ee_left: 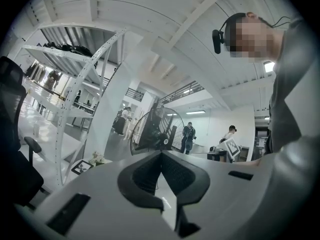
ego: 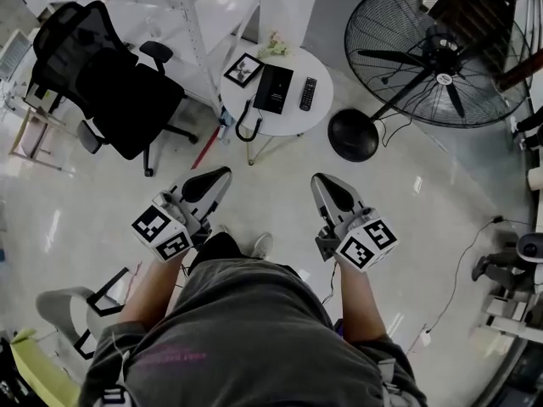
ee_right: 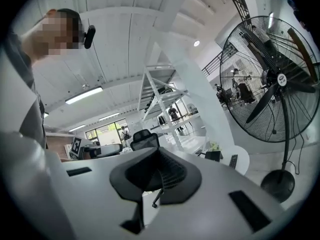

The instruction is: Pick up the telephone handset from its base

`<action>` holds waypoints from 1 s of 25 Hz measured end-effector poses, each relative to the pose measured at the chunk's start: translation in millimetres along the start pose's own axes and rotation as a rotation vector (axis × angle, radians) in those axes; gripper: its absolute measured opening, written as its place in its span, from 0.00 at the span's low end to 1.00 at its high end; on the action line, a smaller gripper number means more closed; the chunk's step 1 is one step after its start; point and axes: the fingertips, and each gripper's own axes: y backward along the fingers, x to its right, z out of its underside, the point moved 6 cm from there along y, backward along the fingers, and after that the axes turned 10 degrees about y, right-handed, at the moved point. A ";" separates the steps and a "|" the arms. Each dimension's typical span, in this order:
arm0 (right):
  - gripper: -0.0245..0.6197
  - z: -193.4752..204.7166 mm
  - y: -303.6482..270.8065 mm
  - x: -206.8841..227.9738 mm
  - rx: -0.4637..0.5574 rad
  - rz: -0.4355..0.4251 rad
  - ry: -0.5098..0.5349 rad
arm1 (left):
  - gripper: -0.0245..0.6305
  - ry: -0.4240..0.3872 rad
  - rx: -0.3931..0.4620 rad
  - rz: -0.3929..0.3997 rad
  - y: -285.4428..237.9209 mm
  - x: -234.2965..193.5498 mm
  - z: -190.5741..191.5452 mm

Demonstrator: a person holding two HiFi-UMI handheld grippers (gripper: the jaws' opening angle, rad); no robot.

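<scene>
The black telephone (ego: 273,88) lies on a small round white table (ego: 288,122) across the floor from me; its handset cannot be told apart from the base at this distance. A black cord (ego: 245,125) loops over the table's near edge. Both grippers are held out level, well short of the table. My left gripper (ego: 222,174) is shut with nothing in it, its pads meeting in the left gripper view (ee_left: 161,154). My right gripper (ego: 318,180) is also shut and empty (ee_right: 159,150). In the right gripper view the telephone (ee_right: 214,155) shows small on the table.
On the table also stand a framed photo (ego: 243,69), a remote (ego: 308,93) and a small plant (ego: 273,47). A big floor fan (ego: 437,53) with a round base (ego: 352,134) stands right of it. A black office chair (ego: 110,83) and white shelving (ego: 191,11) are to the left.
</scene>
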 end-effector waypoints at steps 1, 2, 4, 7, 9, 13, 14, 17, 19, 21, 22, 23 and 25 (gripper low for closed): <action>0.07 0.9 2.8 1.5 -0.004 -0.004 0.001 | 0.06 0.000 -0.001 -0.003 -1.6 2.5 1.2; 0.07 1.5 5.5 3.0 -0.007 -0.008 0.000 | 0.06 -0.001 -0.001 -0.005 -3.4 4.9 1.8; 0.07 1.9 10.2 6.0 -0.007 -0.014 -0.004 | 0.06 -0.002 -0.001 -0.009 -7.1 8.7 2.6; 0.07 3.4 14.8 11.4 -0.007 -0.020 -0.008 | 0.06 -0.002 -0.002 -0.013 -12.8 10.9 5.4; 0.07 4.1 15.6 16.9 -0.007 -0.020 -0.009 | 0.06 -0.002 -0.003 -0.013 -17.2 10.4 6.9; 0.07 2.7 11.6 27.6 -0.005 -0.019 -0.010 | 0.06 -0.003 -0.002 -0.014 -25.3 5.7 6.9; 0.07 2.4 9.4 29.5 -0.005 -0.021 -0.010 | 0.06 -0.002 -0.002 -0.015 -26.7 3.4 7.0; 0.07 1.8 0.9 35.5 -0.009 -0.025 -0.007 | 0.06 0.006 -0.001 -0.019 -32.4 -7.1 6.7; 0.07 1.8 -5.6 40.1 -0.016 -0.025 -0.006 | 0.06 0.010 0.000 -0.017 -38.1 -15.1 5.2; 0.07 2.9 -13.1 45.7 -0.025 -0.025 -0.008 | 0.06 0.015 0.000 -0.012 -45.8 -24.0 3.0; 0.07 3.7 -17.7 49.2 -0.030 -0.024 -0.011 | 0.06 0.017 -0.002 -0.009 -50.6 -29.2 1.6; 0.07 4.4 -22.9 53.1 -0.035 -0.024 -0.013 | 0.06 0.020 -0.004 -0.005 -56.2 -34.9 -0.1; 0.07 5.1 -34.6 62.1 -0.043 -0.021 -0.019 | 0.06 0.026 -0.011 0.005 -68.4 -46.7 -4.1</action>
